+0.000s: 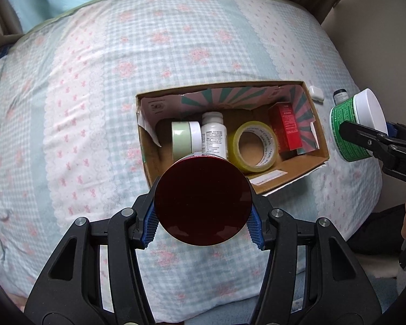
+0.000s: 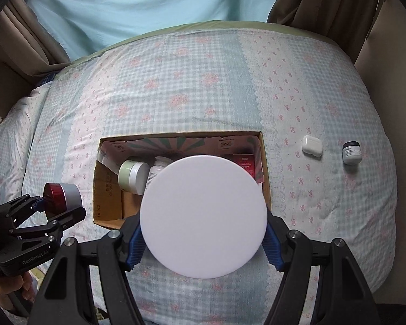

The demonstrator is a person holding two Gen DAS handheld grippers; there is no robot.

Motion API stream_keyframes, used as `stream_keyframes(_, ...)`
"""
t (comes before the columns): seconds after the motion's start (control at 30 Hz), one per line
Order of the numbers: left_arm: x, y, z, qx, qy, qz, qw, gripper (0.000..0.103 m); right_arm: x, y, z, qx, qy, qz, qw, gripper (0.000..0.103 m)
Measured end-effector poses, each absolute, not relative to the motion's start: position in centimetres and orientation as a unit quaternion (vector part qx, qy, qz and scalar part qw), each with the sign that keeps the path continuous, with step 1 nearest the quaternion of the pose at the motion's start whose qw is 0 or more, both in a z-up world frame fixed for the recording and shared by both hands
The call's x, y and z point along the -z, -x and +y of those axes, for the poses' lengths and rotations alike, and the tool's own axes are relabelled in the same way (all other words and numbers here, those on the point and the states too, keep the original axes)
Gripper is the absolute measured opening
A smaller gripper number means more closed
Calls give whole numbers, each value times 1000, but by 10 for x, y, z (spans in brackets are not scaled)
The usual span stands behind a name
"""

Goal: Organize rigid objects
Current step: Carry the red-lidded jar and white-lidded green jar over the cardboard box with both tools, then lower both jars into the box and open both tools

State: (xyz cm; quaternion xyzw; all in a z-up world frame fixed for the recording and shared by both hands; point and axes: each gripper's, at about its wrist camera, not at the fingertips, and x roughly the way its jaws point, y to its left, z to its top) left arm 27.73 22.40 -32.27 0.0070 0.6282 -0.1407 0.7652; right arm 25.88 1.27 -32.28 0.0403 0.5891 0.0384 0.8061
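Note:
My left gripper (image 1: pixel 203 226) is shut on a jar with a dark red lid (image 1: pixel 203 200), held just before the near wall of the open cardboard box (image 1: pixel 292 181); it also shows in the right wrist view (image 2: pixel 58 196). My right gripper (image 2: pixel 203 239) is shut on a green jar with a white lid (image 2: pixel 203 216), held over the box's near right edge (image 2: pixel 266 189); it shows in the left wrist view (image 1: pixel 357 124). The box holds a pale green jar (image 1: pixel 182 136), a white bottle (image 1: pixel 215 135), a tape roll (image 1: pixel 253 143) and a red carton (image 1: pixel 287 127).
The box lies on a checked floral quilt (image 2: pixel 203 81). A white earbud case (image 2: pixel 312 146) and a small dark-lidded jar (image 2: pixel 352 153) lie on the quilt right of the box. Curtains and a pale blue sheet hang behind the bed.

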Motion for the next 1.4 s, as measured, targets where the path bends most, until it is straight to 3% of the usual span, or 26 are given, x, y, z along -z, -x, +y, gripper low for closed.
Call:
stream_keyframes(0.43,413,-306,218,97,5,718,689,50,408,-310,18,-22,-93,661,744,67)
stream_keyframes(0.8,434,-317,200,96,-30,739,667,51,454,-327,27,-35,-136,702,698,67)
stream_keyframes(0.83,435,-317,198,101,-29,742,662,57,455,-327,27,-41,-143,702,697,67)
stream_keyframes(0.87,434,-317,197,104,-26,743,661,70,456,-328,27,-48,-149,702,695,67)
stream_keyframes(0.9,431,-316,196,105,-27,740,664,103,457,-328,26,-52,-155,704,691,74)
stream_keyframes(0.93,426,-316,196,107,-30,732,672,103,454,-328,25,-53,-164,698,695,97)
stream_keyframes(0.97,423,-315,195,109,-31,728,676,103,449,-327,23,-55,-175,685,705,103)
stream_keyframes(1.4,382,-310,207,90,-26,701,707,103,429,-312,14,-56,-203,662,719,103)
